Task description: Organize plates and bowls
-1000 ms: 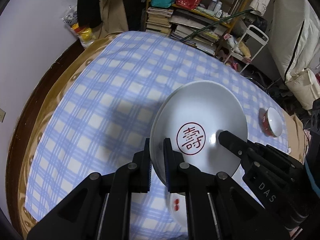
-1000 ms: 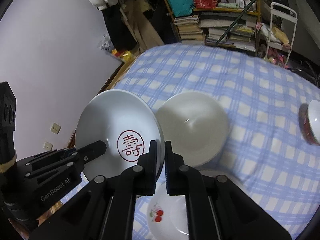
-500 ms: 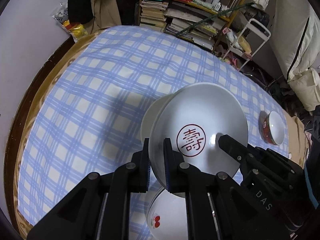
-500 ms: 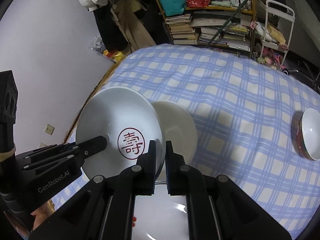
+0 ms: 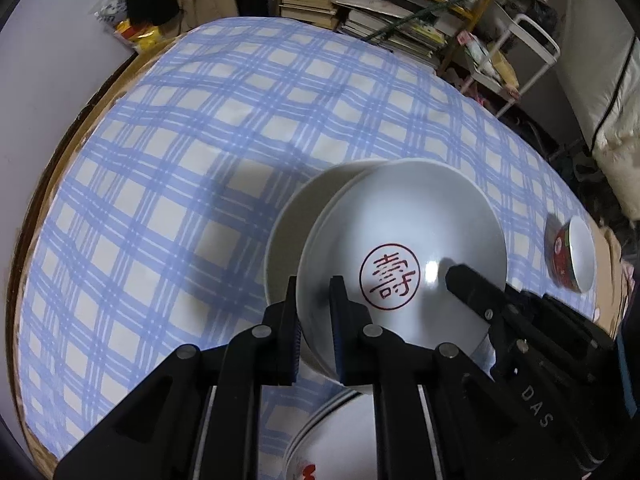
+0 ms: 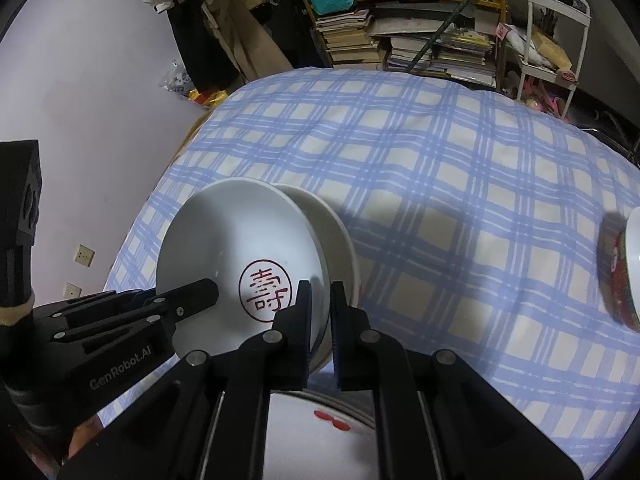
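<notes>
1. Left gripper point(image 5: 314, 312) and right gripper point(image 6: 320, 308) each pinch opposite rims of the white plate with a red seal point(image 5: 404, 240)
2. It hangs tilted above a cream plate point(image 5: 296, 220) on the checked worktop point(image 5: 180, 160)
3. Red bowl point(image 5: 570, 254) sits well apart

Two white plates point(image 5: 400, 248) beyond the fingers (one red-stamped), one cherry-printed plate stack point(image 6: 320, 420) beneath them, one red bowl point(image 5: 570, 254) to the right

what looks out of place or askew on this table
The red bowl lies tipped on its side on the checked cloth, far right, apart from the other dishes. The stamped plate is tilted only because both tools grip its rim. No spills or cracks visible.
</notes>
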Demonstrator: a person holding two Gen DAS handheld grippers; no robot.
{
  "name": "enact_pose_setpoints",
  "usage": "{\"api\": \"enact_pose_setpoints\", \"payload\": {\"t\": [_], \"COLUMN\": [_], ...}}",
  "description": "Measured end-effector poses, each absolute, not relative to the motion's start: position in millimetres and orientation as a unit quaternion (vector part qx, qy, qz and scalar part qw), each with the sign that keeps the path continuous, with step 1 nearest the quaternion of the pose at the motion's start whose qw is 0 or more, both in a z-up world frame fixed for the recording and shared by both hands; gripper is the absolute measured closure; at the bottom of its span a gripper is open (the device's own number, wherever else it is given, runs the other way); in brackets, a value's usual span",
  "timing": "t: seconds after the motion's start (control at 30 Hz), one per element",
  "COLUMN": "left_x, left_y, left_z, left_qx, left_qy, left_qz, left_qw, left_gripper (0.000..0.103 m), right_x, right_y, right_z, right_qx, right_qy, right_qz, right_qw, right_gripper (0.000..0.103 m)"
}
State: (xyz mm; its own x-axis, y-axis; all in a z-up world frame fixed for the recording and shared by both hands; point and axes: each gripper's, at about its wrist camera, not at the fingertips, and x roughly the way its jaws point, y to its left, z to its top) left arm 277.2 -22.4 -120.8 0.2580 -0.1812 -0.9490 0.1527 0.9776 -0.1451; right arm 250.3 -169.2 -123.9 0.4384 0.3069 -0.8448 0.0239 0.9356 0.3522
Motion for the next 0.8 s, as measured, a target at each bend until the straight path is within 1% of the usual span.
{"api": "enact_pose_setpoints", "payload": {"t": [0.07, 0.2, 0.3, 0.4, 0.53, 0.6, 0.8], "left_x": [280, 281, 279, 278, 274, 274, 270], "left_y": [-19, -17, -18, -20, -23, -23, -24], "left_z": [-123, -127, -127, -128, -120, -116, -100], "left_qx": [-0.018, -0.012, -0.007, -0.002, 0.020, 0.027, 0.039], "left_qy": [0.600, 0.601, 0.597, 0.597, 0.586, 0.585, 0.576], "left_qz": [-0.099, -0.099, -0.102, -0.095, -0.089, -0.086, -0.076], "left_qw": [0.793, 0.793, 0.796, 0.797, 0.805, 0.806, 0.813], "left_gripper": [0.091, 0.093, 0.093, 0.093, 0.093, 0.093, 0.092], "right_x": [249, 250, 253, 254, 249, 249, 244], "right_y": [-167, -160, -165, -170, -172, -173, -187], "right_z": [-124, -122, -123, -122, -112, -108, -92], "right_qx": [0.157, 0.117, 0.132, 0.147, 0.149, 0.150, 0.174], "right_qy": [0.513, 0.505, 0.508, 0.507, 0.483, 0.480, 0.470], "right_qz": [0.082, 0.071, 0.078, 0.083, 0.077, 0.076, 0.078], "right_qw": [0.840, 0.852, 0.848, 0.845, 0.859, 0.861, 0.862], "right_gripper": [0.093, 0.093, 0.092, 0.089, 0.089, 0.086, 0.086]}}
